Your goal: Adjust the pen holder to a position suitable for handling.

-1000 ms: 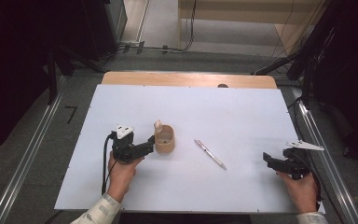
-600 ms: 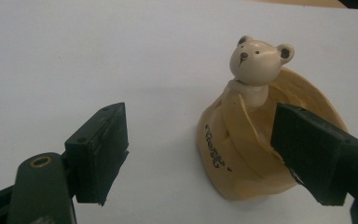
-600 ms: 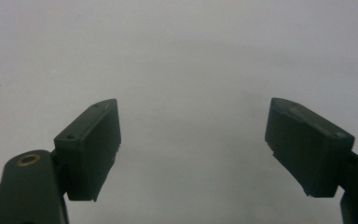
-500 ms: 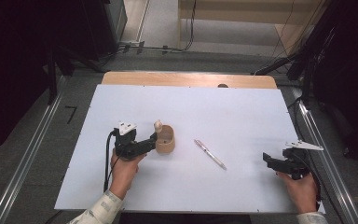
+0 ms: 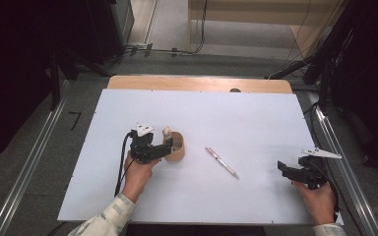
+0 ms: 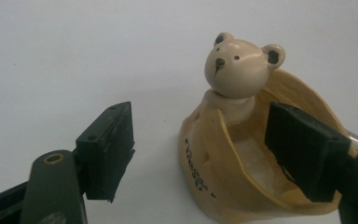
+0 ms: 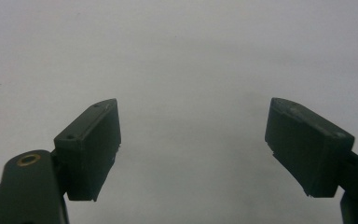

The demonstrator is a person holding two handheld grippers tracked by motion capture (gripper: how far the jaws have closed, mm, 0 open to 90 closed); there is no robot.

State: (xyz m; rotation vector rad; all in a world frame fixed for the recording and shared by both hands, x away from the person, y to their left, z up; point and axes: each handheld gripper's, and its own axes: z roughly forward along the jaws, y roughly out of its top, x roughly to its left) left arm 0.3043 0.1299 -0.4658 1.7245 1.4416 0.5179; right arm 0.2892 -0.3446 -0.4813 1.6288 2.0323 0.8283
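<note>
White tabletop (image 5: 256, 118) under my grippers. My left gripper (image 6: 200, 154) stands wide open around the tan wooden bear-headed pen cup (image 6: 242, 154), one jaw inside it. My right gripper (image 7: 193, 149) hangs open, well apart from the silver pen (image 5: 221, 162).

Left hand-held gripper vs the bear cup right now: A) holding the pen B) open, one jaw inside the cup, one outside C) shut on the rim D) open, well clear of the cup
B: the left hand-held gripper is open, straddling the wall of the bear cup, one jaw inside, the other outside on the table.
</note>
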